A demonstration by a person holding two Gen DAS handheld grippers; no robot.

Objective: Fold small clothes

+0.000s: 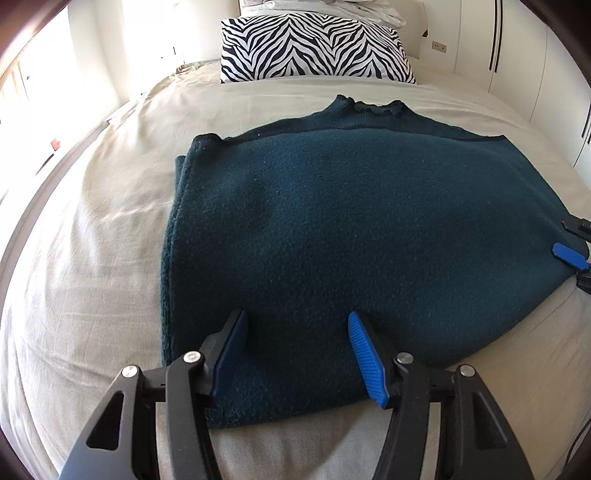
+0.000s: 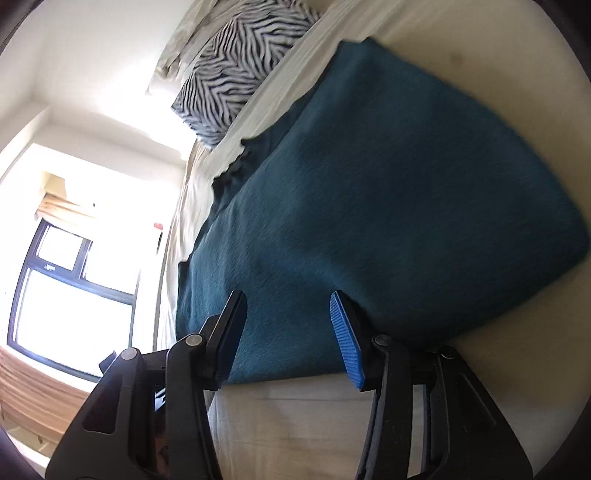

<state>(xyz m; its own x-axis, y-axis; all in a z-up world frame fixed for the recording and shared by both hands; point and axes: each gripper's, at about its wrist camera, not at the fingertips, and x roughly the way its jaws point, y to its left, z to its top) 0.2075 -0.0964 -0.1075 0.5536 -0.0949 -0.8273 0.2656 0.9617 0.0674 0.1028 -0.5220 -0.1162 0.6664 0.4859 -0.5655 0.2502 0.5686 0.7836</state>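
Note:
A dark teal knitted sweater lies on the beige bed sheet, its lower part folded up, its collar toward the pillow. My left gripper is open, its blue-padded fingers astride the sweater's near folded edge. My right gripper is also open over the sweater's near edge; one of its blue fingertips shows at the right edge of the left wrist view, beside the cloth. The right wrist view is tilted and a little blurred.
A zebra-striped pillow stands at the head of the bed, also in the right wrist view. White bedding is piled behind it. White wardrobe doors stand on the right. A bright window is on the left.

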